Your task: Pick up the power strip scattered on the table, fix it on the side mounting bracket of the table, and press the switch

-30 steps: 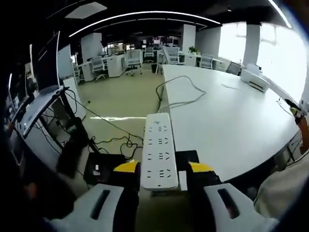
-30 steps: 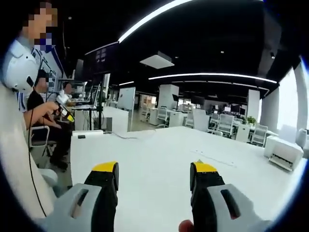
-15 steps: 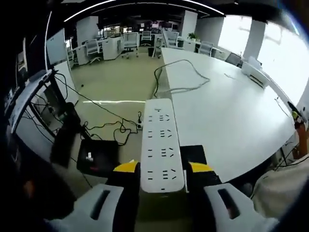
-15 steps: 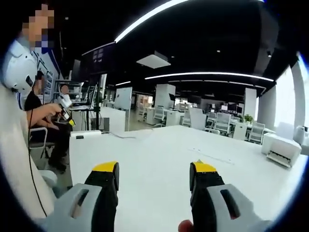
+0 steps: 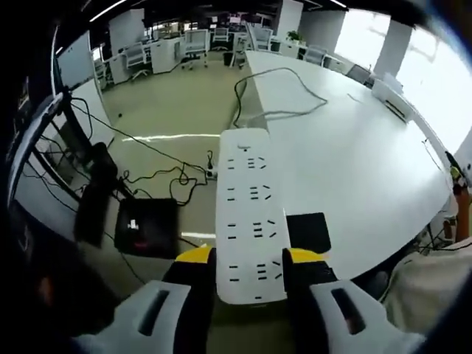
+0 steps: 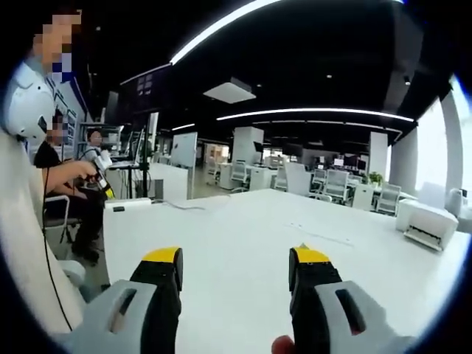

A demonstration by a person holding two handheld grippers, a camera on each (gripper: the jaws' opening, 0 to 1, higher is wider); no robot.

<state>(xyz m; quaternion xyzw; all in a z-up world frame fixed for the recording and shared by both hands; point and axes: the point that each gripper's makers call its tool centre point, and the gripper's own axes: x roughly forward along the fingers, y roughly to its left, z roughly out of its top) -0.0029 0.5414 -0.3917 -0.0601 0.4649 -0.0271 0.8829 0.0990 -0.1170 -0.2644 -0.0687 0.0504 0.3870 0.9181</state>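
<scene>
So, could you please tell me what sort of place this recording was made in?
It looks like a large open-plan office. Rows of desks with office chairs fill the background, a long white table runs through the foreground, and a person sits at a workstation off to one side.

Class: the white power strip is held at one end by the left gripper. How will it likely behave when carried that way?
The power strip looks rigid: it juts out straight, unsagging. Gripped at its near end by the left gripper, it may lever downward. Its smooth casing could slip.

Smooth white plastic power strip point(image 5: 251, 214)
</scene>
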